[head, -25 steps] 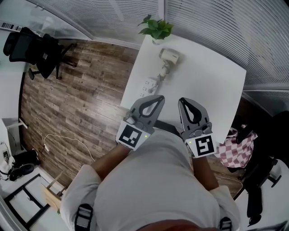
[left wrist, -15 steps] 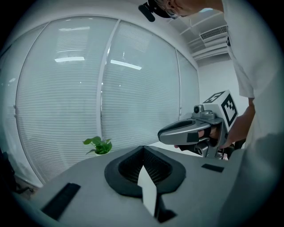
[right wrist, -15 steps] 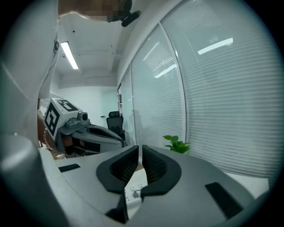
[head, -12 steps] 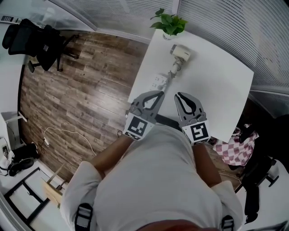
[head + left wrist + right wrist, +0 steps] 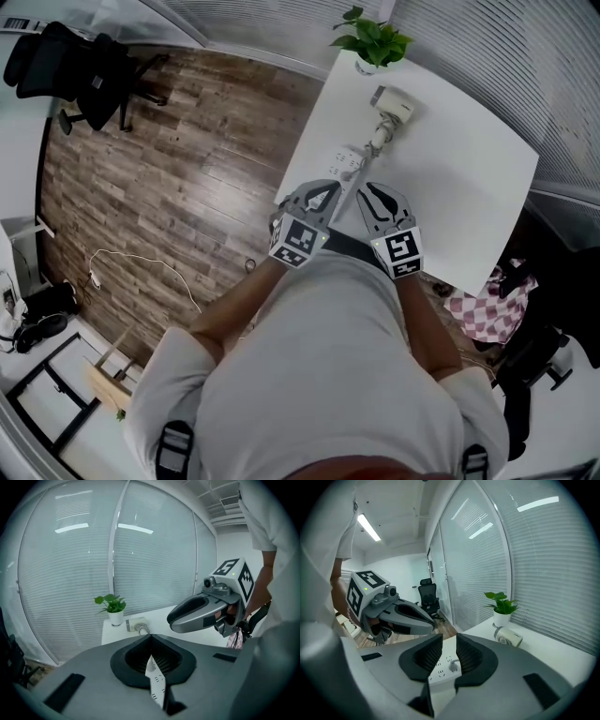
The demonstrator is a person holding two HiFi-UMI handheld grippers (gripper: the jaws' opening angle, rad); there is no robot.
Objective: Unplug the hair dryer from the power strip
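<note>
A white hair dryer (image 5: 394, 103) lies on the white table (image 5: 469, 187), its cord running to a white power strip (image 5: 344, 164) near the table's left edge. Both grippers hover side by side just short of the strip. My left gripper (image 5: 330, 188) is shut; the strip (image 5: 156, 683) shows through the hollow between its jaws (image 5: 151, 637). My right gripper (image 5: 365, 188) has just been opening, and its jaws (image 5: 449, 649) stand slightly apart with nothing between them. Beyond that gap I see the strip (image 5: 439, 674) with the plug (image 5: 453, 666) in it.
A potted plant (image 5: 372, 37) stands at the table's far corner, just behind the dryer. Wood floor (image 5: 169, 169) lies left of the table, with a black office chair (image 5: 80, 66) far off. A checked cloth (image 5: 492, 305) sits at the right.
Both grippers have come down and forward to the near end of the power strip. The right jaws have parted a little.
</note>
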